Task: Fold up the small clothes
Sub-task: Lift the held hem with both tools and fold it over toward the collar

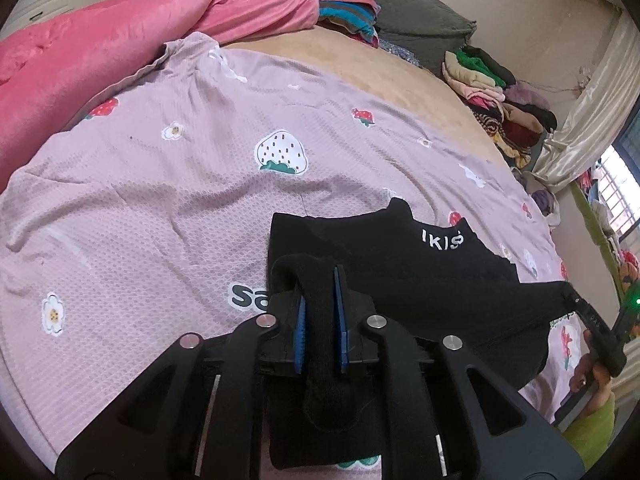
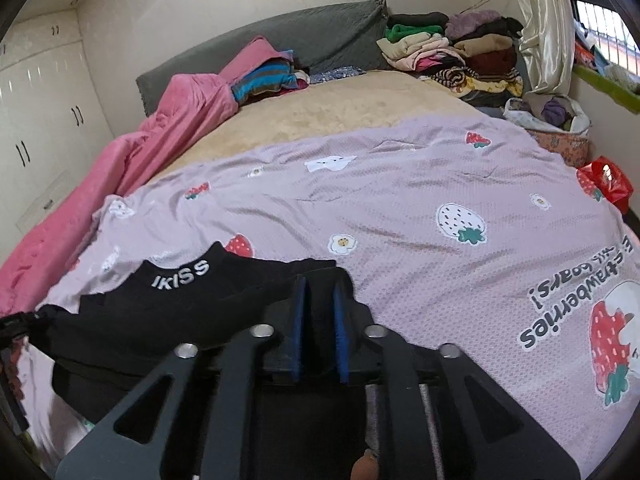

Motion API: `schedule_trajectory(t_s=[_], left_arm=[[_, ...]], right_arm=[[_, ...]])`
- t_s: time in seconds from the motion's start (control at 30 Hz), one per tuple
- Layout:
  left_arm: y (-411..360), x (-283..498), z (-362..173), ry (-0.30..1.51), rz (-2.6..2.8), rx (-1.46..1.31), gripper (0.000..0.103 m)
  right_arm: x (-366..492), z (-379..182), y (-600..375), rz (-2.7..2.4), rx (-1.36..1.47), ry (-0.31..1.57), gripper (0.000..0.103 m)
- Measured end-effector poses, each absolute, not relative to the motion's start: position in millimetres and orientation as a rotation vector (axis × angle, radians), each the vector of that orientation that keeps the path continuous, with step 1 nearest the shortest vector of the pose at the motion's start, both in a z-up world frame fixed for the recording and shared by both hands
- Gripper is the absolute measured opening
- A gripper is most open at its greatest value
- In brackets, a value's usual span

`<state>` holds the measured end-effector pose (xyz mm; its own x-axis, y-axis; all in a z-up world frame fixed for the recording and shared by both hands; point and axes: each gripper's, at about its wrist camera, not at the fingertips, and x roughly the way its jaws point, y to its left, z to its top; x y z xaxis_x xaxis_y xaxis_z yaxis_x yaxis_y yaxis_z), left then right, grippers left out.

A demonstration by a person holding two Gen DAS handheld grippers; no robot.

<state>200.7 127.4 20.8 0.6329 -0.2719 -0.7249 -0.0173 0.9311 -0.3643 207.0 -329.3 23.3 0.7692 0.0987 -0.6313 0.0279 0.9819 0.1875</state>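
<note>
**Black garment laid on bed, fold in progress**

The pink blanket (image 1: 100,52) lay bunched along the left edge of the bed, clear of the working area. The lilac strawberry-print sheet (image 1: 160,184) covered the near part of the bed and served as the folding surface.

The left gripper (image 1: 320,312) was pinching a bunched edge of the black garment (image 1: 400,264), the blue pads pressed on the cloth. The garment lay on the sheet near the front of the bed, spanning between the two grippers, its white lettering facing up.

The right gripper (image 2: 320,320) stood at the garment's opposite edge. Dark cloth sat between its pads; whether the pads pressed on it could not be told.

Judgement: a fold had been laid down and the release was in hand. The next move would call for freeing both edges without dragging the cloth, then taking fresh hold for a further fold.

Stacked clothes (image 2: 452,56) stood at the far right by the headboard (image 2: 280,36), with a curtain (image 2: 540,24) beyond. A red bag (image 2: 610,184) sat at the right edge. None obstructed the work.
</note>
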Motion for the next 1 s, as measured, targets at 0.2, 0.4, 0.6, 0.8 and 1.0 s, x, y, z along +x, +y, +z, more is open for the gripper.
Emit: schedule_trajectory(t_s=[0.2,0.4,0.6,0.8,1.0], left_arm=[[131,193,30,0.83,-0.147,-0.377,0.027],[141,178,47,0.75,-0.111,-0.352,0.038],[133,153,35,0.777,-0.127,-0.27,0.004],[105,134,6,0.865,-0.167,-0.137,0.001],[79,137,-14,0.897,-0.152,-0.024,0.001]], right_arm=[[195,28,-329,0.033,0.168,0.65,0.044],[174,32,-316,0.078,0.116,0.634,0.044],[154,26,-293,0.162,0.055,0.668,0.033],[147,4,-266,0.237,-0.015,0.758,0.021],[159,-26,-248,0.214,-0.058,0.86,0.021]])
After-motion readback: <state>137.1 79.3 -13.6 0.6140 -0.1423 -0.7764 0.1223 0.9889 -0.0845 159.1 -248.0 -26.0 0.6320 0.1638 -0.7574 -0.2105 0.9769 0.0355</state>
